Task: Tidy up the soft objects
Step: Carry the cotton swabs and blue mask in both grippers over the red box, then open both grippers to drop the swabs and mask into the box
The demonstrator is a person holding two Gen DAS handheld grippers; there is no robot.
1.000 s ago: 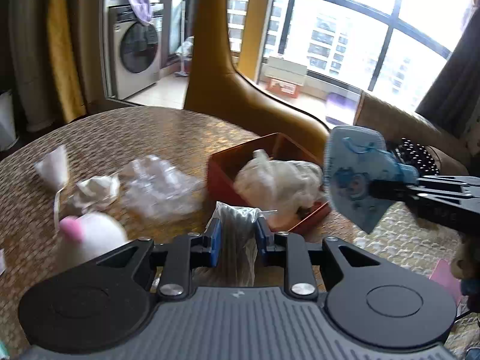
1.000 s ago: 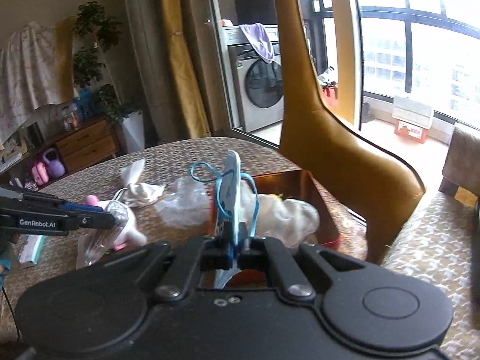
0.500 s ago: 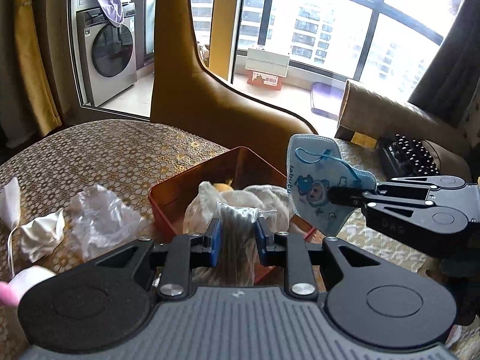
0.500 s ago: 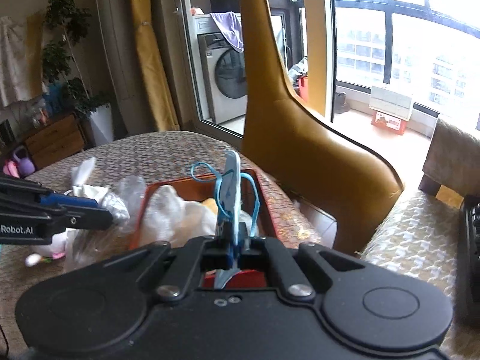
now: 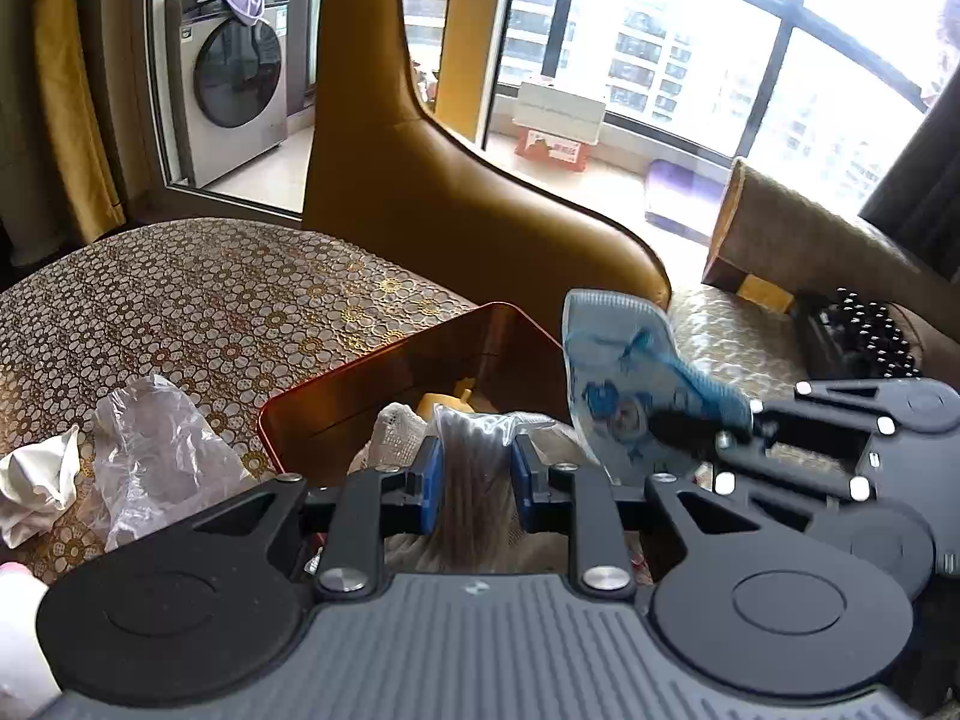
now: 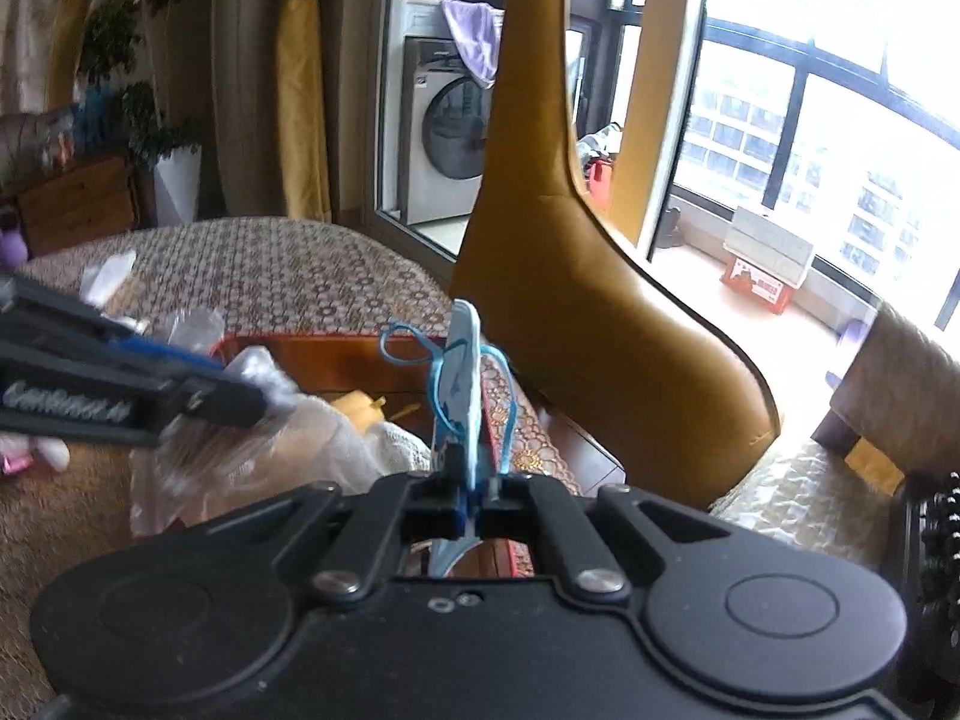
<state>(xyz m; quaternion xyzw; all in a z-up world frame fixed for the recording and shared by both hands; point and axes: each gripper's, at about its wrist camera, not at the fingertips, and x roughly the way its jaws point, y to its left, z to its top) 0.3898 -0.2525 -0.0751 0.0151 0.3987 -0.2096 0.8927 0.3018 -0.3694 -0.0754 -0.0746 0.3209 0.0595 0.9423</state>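
A red box (image 5: pixel 414 348) stands on the patterned table, with a white lace cloth (image 5: pixel 393 432) and a yellow item (image 5: pixel 444 405) inside. My left gripper (image 5: pixel 476 475) is shut on a clear plastic bag (image 5: pixel 474 444) and holds it over the box's near side. From the right comes my right gripper (image 5: pixel 741 420), shut on a blue printed face mask (image 5: pixel 618 384) above the box's right rim. In the right wrist view the face mask (image 6: pixel 465 384) stands edge-on in the right gripper (image 6: pixel 471 489). There the left gripper (image 6: pixel 258 402) holds the plastic bag (image 6: pixel 240 450) over the box (image 6: pixel 336 354).
Crumpled clear plastic (image 5: pixel 162 450), a white cloth (image 5: pixel 36 480) and a pink-and-white plush (image 5: pixel 18 600) lie on the table to the box's left. An ochre chair back (image 5: pixel 456 192) rises just behind the box. A black studded object (image 5: pixel 864 336) lies on the seat at right.
Both grippers have moved over the red box with their loads and sunk a little. The mask now sits closer to the left gripper, at the box's right rim.
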